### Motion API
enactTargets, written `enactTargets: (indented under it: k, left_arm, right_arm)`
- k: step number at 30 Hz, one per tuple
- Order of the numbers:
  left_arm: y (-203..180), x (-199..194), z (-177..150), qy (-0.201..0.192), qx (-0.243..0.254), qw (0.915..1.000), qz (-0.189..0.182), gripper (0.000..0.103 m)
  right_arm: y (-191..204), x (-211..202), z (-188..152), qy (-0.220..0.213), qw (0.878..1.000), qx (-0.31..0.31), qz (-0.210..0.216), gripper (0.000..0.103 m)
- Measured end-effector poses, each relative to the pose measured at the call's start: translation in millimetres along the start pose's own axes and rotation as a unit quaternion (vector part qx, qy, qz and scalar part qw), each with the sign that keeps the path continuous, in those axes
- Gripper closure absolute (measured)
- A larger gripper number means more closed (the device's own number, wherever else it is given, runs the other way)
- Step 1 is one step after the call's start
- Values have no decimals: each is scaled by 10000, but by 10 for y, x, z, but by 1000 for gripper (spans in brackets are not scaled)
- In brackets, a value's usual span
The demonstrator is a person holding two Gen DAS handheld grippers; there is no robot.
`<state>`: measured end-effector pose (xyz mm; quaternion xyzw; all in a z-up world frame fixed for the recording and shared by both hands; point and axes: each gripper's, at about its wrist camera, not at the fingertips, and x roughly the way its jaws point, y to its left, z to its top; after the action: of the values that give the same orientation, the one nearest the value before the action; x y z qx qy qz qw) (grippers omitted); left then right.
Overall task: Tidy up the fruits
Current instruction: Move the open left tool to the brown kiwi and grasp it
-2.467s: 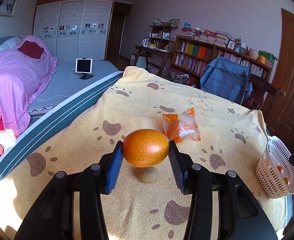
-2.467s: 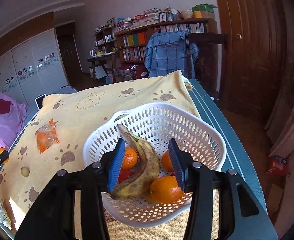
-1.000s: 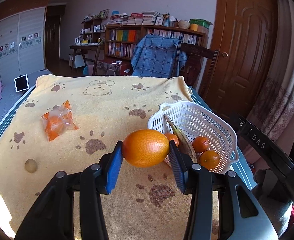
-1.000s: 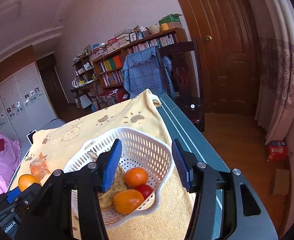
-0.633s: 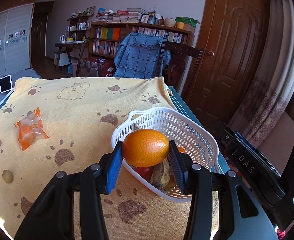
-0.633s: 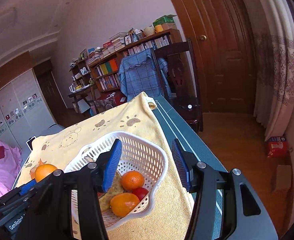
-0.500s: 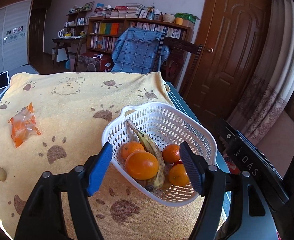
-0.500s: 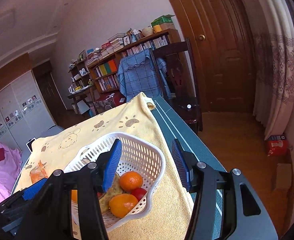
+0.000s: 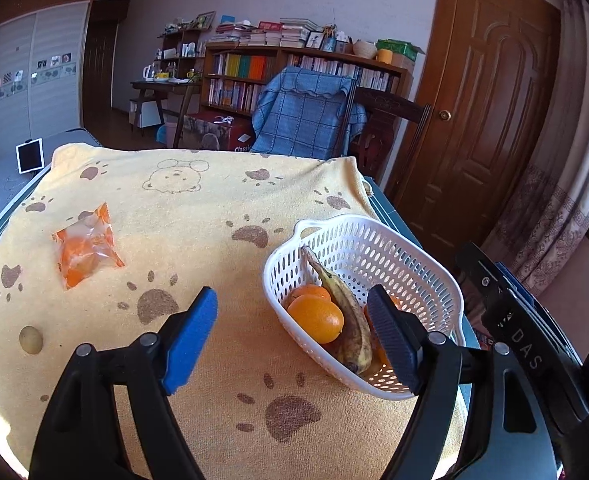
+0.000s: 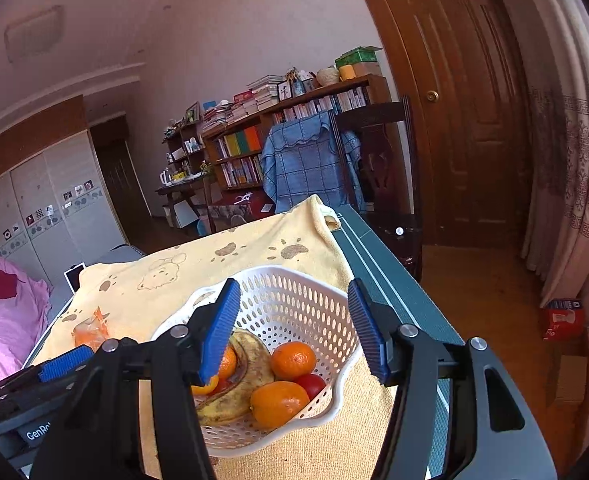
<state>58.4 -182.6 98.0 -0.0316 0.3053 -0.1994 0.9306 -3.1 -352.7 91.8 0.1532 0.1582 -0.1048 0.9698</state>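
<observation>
Left gripper (image 9: 292, 328) fingers released, empty; the basket (image 9: 434, 268) beside its right finger. Right gripper (image 10: 294, 330) fingers just widened, empty, astride it.

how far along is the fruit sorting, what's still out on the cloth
Done: the white basket holds a banana, several oranges including a big one, and something red.
In hand: nothing. The left gripper is open and empty beside the basket; the right gripper, jaws just widened, is open over the basket.
Left: the bagged orange and a small pale round fruit remain on the yellow cloth.
</observation>
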Motion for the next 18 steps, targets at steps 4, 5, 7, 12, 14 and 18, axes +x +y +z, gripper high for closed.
enactTargets:
  k: [4, 5, 7, 12, 14, 18]
  left_arm:
    - [144, -47, -28, -26, -123, 9998, 172, 26]
    - [187, -59, -38, -39, -157, 9996, 213, 25]
    - [274, -70, -51, -42, -245, 9993, 291, 25]
    - [486, -110, -85, -40, -437, 9978, 499, 25]
    - [584, -142, -118, -58, -492, 9970, 603, 25]
    - [818, -202, -210, -39, -600, 9941, 899, 25]
  right_arm:
    - [194, -31, -62, -63, 9990, -405, 164, 41]
    - [253, -36, -83, -63, 9985, -496, 209, 41]
    - [327, -27, -109, -38, 9976, -626, 302, 41]
    - [474, -68, -173, -126, 9955, -839, 415, 35]
    - [516, -74, -199, -146, 9949, -916, 401, 35]
    - [563, -72, -244, -89, 9943, -958, 452, 35]
